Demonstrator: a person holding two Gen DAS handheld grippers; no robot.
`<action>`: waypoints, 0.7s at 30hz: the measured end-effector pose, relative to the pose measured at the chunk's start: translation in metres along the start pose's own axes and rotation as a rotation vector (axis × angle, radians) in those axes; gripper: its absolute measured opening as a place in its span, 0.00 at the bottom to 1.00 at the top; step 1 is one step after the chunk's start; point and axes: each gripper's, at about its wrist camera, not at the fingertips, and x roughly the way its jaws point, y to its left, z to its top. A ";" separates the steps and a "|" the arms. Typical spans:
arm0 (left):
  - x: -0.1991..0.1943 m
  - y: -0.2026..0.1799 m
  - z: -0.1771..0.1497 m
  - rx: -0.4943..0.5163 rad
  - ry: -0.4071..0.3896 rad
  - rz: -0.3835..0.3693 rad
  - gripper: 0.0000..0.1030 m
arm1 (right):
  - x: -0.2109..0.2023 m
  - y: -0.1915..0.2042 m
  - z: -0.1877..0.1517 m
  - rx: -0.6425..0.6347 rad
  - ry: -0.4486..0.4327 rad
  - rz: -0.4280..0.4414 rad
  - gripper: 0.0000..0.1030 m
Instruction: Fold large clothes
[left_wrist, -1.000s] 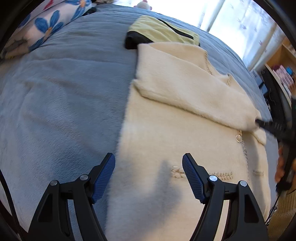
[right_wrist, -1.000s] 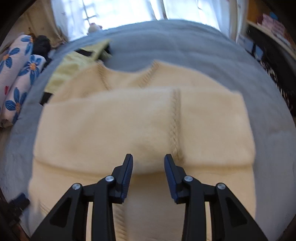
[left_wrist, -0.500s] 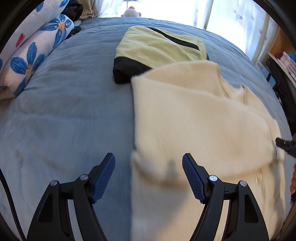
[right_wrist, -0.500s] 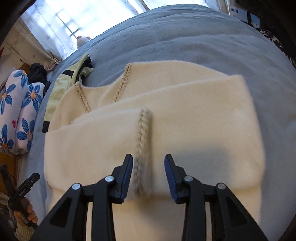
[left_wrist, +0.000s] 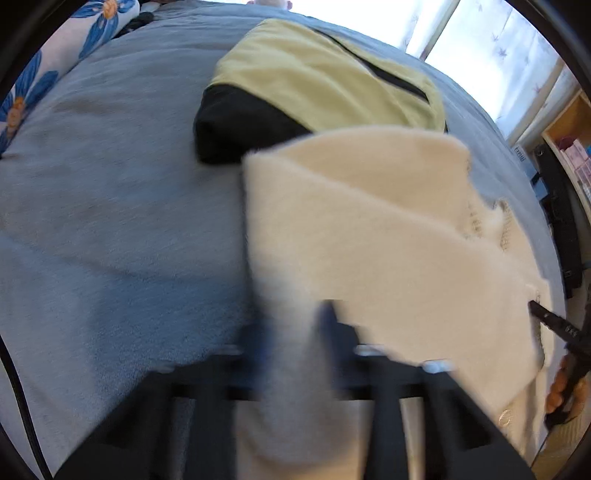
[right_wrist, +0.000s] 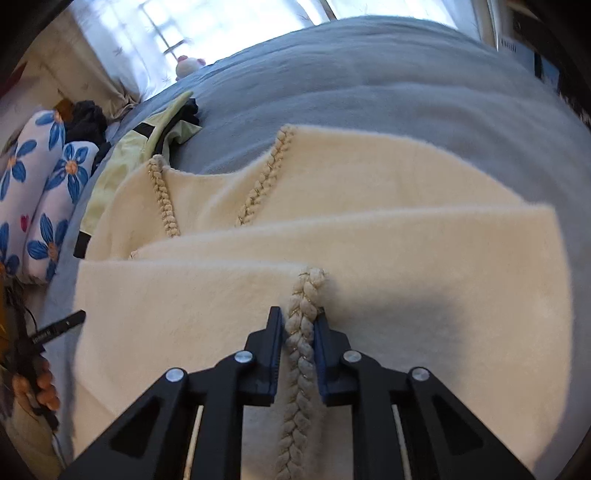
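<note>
Now, in the left wrist view, the left gripper (left_wrist: 295, 332) is closing on the cardigan (left_wrist: 388, 251) at its left edge, low at 6 o'clock. Motion is blurring the fingers, but cream fabric is sitting between them; whether the pads are already pressing is hard to say. The cardigan is lying on the grey blanket (left_wrist: 110, 221), spreading from centre out to 3 o'clock, with a folded flap across it. A yellow jacket (left_wrist: 314, 81) is lying at 12 o'clock, its dark end touching the cardigan's far corner. At 4 o'clock the right gripper's tip (left_wrist: 550, 321) is reaching the cardigan's other edge, a hand (left_wrist: 561, 387) behind it.

Next, in the right wrist view, the right gripper (right_wrist: 300, 325) is closing on the braid (right_wrist: 304, 321), the plaited trim running from centre down to 6 o'clock. The fingers are nearly together, standing tight against the braid on both sides, so it looks pinched. The cardigan (right_wrist: 424, 258) is filling the middle, its neckline pointing to 11 o'clock. At 9 o'clock the left gripper's tip (right_wrist: 59, 325) is showing over the blanket (right_wrist: 369, 74). A flowered pillow (right_wrist: 40, 192) is lying at 10 o'clock.

Judging by this, the step in hand is taking hold of the near side for another fold. The next move is probably calling for both grips to seat firmly, then lifting together and carrying the fabric evenly toward 12 o'clock, so that the thick knit is not slipping or skewing.
</note>
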 end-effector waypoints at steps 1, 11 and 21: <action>-0.002 -0.003 0.000 0.007 -0.018 0.013 0.13 | -0.005 0.004 0.001 -0.020 -0.026 -0.013 0.14; 0.000 -0.008 -0.002 -0.011 -0.155 0.118 0.12 | 0.015 0.024 0.023 -0.063 -0.136 -0.141 0.15; -0.039 -0.009 -0.006 -0.006 -0.176 0.168 0.25 | -0.029 -0.001 0.005 0.090 -0.175 -0.104 0.22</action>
